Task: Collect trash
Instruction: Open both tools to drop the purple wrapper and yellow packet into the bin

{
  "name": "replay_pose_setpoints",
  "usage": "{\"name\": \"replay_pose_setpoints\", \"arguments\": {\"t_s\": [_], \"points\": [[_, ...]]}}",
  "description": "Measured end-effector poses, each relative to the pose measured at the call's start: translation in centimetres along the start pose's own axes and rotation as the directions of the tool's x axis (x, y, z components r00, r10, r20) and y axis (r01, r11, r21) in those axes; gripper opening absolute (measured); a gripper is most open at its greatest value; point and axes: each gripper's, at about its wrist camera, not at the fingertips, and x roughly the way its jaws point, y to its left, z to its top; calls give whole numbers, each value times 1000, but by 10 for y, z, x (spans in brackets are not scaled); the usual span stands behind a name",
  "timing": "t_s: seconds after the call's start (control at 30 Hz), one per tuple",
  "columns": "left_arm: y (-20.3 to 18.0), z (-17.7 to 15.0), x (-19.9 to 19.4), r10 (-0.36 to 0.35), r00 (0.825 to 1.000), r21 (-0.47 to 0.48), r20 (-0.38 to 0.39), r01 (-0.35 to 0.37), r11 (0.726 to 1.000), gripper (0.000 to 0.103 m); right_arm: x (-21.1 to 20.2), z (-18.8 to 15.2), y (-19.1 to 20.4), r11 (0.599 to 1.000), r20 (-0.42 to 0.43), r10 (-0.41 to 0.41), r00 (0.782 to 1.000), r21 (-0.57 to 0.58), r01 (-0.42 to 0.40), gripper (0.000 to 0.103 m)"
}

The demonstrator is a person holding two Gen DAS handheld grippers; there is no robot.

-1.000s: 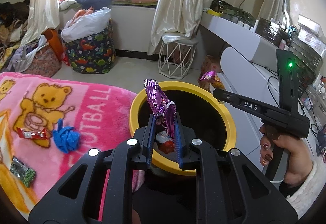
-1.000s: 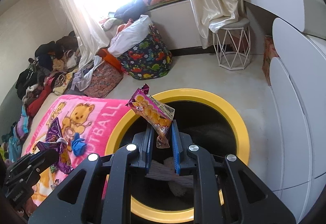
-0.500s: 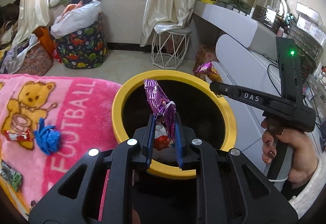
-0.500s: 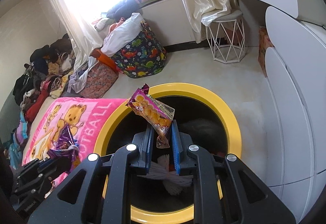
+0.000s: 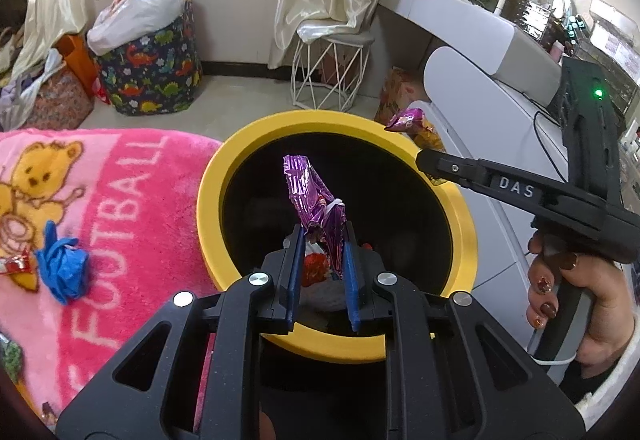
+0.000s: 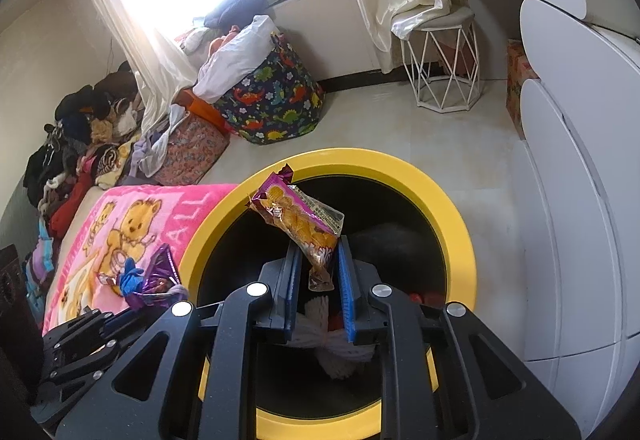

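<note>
A black bin with a yellow rim [image 5: 248, 143] stands beside the bed and holds some trash. My left gripper [image 5: 323, 236] is over its mouth, shut on a crumpled purple foil wrapper [image 5: 304, 183] that sticks upward. My right gripper [image 6: 318, 244] also hangs over the bin [image 6: 440, 191]. Its jaws are opening, and a biscuit wrapper [image 6: 296, 211] is still caught between the pad tips, tilted up to the left. In the left wrist view a person's hand holds the right gripper [image 5: 424, 159] at the bin's far right rim. The left gripper [image 6: 132, 306] shows at lower left in the right wrist view.
On the pink bear blanket [image 5: 120, 199] lie a blue crumpled piece [image 5: 60, 268] and a red wrapper [image 5: 12, 264]. White drawers [image 6: 568, 199] stand close to the bin's right. A wire stool [image 5: 332, 75] and a dinosaur-print basket [image 5: 148, 75] stand on the floor beyond.
My left gripper has moved with the purple wrapper from the blanket's edge to over the bin's mouth. The right gripper's pads stand slightly wider apart around the biscuit wrapper.
</note>
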Motion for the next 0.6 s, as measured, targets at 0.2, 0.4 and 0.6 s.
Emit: {"name": "replay_pose_setpoints", "arguments": {"t_s": [0.2,0.4,0.6], "points": [[3,1,15,-13,999,-15,-35,13,1000,14,5,-3,-4,1000,-13,-11,1000,25,11,23],[1,3,24,-9,998,-15,-63,8,1000,22,6,-3,-9,999,-12,-16,1000,51,17,37],[-1,2,20,4,998,-16,-61,-5,1000,56,2,-2,-10,997,9,-35,999,75,34,55]]}}
